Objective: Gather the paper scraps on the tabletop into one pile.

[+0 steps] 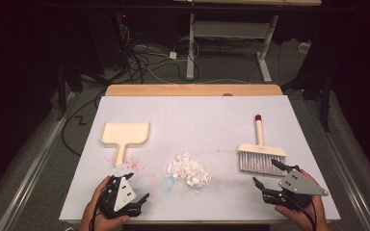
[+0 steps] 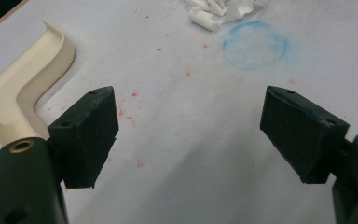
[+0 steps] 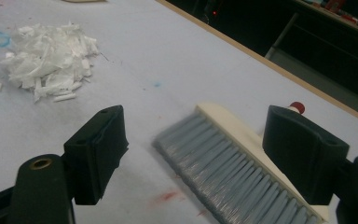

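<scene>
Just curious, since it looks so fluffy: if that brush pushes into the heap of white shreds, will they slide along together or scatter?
Probably some of both. The white shreds look like thin, light paper scraps piled loosely, so they should move easily. Stray bits already lie at the pile's edge, so some may spill around the brush. Its long soft-looking bristles would likely bend rather than scrape.

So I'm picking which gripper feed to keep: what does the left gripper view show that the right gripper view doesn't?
Left gripper view: part of the cream dustpan at the left edge, the whole blue chalky ring, and scattered red specks on the white table cover.
Right gripper view: the brush with grey bristles and a red-tipped handle, lying just ahead of the open jaws, plus the table's far edge.
Both: the pile of white paper scraps and a pair of open, empty black jaws.
</scene>
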